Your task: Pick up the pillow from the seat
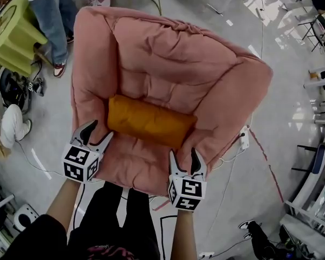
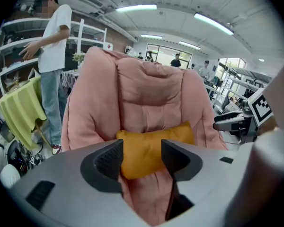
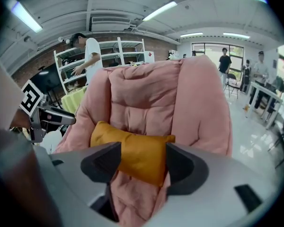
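An orange pillow [image 1: 150,121] lies crosswise on the seat of a pink padded armchair [image 1: 168,53]. My left gripper [image 1: 99,133] hovers at the seat's front left corner, just short of the pillow's left end, jaws open and empty. At the seat's front edge, below the pillow's right end, my right gripper [image 1: 183,157] is also open and empty. In the left gripper view the pillow [image 2: 146,150] shows beyond the spread jaws of the left gripper [image 2: 142,157]. The right gripper view frames the pillow [image 3: 137,152] the same way past the right gripper [image 3: 143,162].
A person in jeans [image 1: 49,15] stands at the far left next to a yellow-green table [image 1: 11,31]. A white power strip [image 1: 244,137] and cables lie on the floor right of the armchair. Chairs and racks line the right side.
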A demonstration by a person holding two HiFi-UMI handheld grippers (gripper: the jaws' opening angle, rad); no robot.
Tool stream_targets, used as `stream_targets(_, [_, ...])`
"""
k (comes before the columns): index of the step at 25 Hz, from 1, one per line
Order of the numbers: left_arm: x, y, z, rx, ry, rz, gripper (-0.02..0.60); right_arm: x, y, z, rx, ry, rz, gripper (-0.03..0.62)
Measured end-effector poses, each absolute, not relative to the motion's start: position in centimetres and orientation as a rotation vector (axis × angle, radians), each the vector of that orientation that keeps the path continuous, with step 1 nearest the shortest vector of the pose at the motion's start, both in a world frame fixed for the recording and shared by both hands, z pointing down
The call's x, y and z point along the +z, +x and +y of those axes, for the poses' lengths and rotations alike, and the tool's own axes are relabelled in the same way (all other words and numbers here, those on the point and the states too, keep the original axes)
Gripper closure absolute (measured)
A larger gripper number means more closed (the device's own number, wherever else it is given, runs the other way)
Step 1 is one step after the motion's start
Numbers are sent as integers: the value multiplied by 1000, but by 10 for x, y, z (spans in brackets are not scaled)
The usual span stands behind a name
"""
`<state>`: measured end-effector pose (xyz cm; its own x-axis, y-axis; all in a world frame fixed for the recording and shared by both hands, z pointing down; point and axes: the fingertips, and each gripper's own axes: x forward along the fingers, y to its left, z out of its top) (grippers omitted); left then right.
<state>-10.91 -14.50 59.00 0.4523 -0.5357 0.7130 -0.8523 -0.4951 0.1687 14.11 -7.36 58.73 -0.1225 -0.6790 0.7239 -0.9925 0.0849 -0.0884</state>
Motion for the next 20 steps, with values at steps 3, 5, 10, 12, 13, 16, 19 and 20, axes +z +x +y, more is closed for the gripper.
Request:
stream_targets(3, [616,-108,-144,848,2156,-1153,345,614,143,-76,846,1613,-1850,302])
stream_targets(5, [634,-105,-144,869,2134,-1152,344,632,146,-77,866,1603,-1842,296])
stream_targets(10, [674,-101,-156,900,2095,-1156,337,670,149,-88,906,1589,-1818,286])
stream_targets(12, [689,-100,-159,916,2077,-1159,336,685,150,-90,928,1585,-1810,284])
stream_targets(13, [697,-99,-160,925,2065,-1162,334,692,152,-90,938,1583,-1804,283])
stream_targets(16, [713,-97,-160,945,2040,-1162,333,711,157,-90,962,1581,-1777,279])
stream_targets(19, [724,-97,-162,952,2026,-1166,333,728,156,-92,1016,1576,-1757,278])
stream_targets(20, [728,-97,-164,950,2021,-1167,331,732,155,-93,1032,1576,-1754,276])
